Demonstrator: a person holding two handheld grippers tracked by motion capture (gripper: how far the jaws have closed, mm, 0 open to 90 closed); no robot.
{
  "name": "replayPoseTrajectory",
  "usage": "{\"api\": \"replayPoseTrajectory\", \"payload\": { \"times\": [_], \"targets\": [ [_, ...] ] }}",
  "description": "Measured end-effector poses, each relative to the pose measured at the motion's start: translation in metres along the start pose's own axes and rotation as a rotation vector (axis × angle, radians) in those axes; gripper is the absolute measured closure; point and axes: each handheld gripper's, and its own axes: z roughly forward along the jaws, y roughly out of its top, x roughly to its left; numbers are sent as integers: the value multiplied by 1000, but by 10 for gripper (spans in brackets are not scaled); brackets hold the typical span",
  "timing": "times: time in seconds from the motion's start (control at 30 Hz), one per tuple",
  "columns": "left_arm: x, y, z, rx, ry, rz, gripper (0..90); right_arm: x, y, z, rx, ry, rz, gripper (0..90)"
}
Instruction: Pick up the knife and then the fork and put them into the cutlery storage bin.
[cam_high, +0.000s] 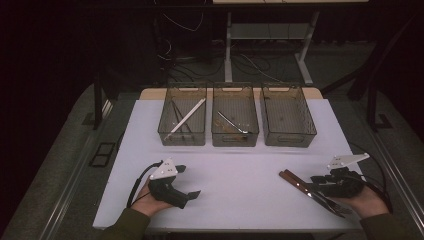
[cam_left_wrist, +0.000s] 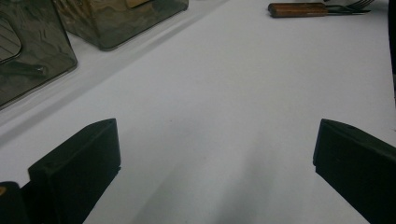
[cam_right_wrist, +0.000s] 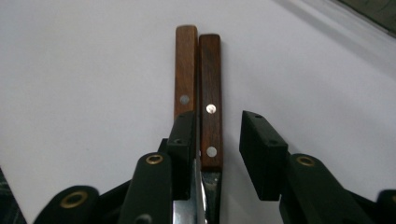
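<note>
The right gripper (cam_right_wrist: 217, 154) had its fingers (cam_right_wrist: 261, 154) parted and set astride a wooden handle: in the right gripper view the darker handle (cam_right_wrist: 210, 98) lay in the gap between them, while the lighter handle (cam_right_wrist: 186, 70) beside it ran under the other finger. Whether the pads touched the wood could not be told; the gap stood wider than the one handle, so nothing was clamped. Both handles lay side by side, touching along their length, each showing metal rivets, with bright steel running back beneath the gripper. In the high view these two utensils (cam_high: 295, 181) lay on the white desk (cam_high: 240, 175) at its near right, handles pointing toward the middle, and the right gripper (cam_high: 320, 184) rested over their metal ends, held by the person's right hand (cam_high: 367, 200).

The left gripper (cam_left_wrist: 215, 158) was released, its fingers (cam_left_wrist: 79, 163) spread wide over bare desk with nothing between them. In the high view it (cam_high: 192, 192) sat at the near left, held in the left hand (cam_high: 147, 200), well apart from the utensils.

Farther back stood three smoky clear bins in a row. The left bin (cam_high: 170, 131) held a long pale stick, the middle bin (cam_high: 216, 134) held slim utensils, and the right bin (cam_high: 310, 131) stood beside them.
</note>
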Motion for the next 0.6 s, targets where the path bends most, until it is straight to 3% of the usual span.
{"api": "replayPoseTrajectory", "payload": {
  "times": [0.6],
  "targets": [
    [-1, 0, 1, 10, 0, 6, 0, 2, 2, 8, 90, -10, -34, 735]
  ]
}}
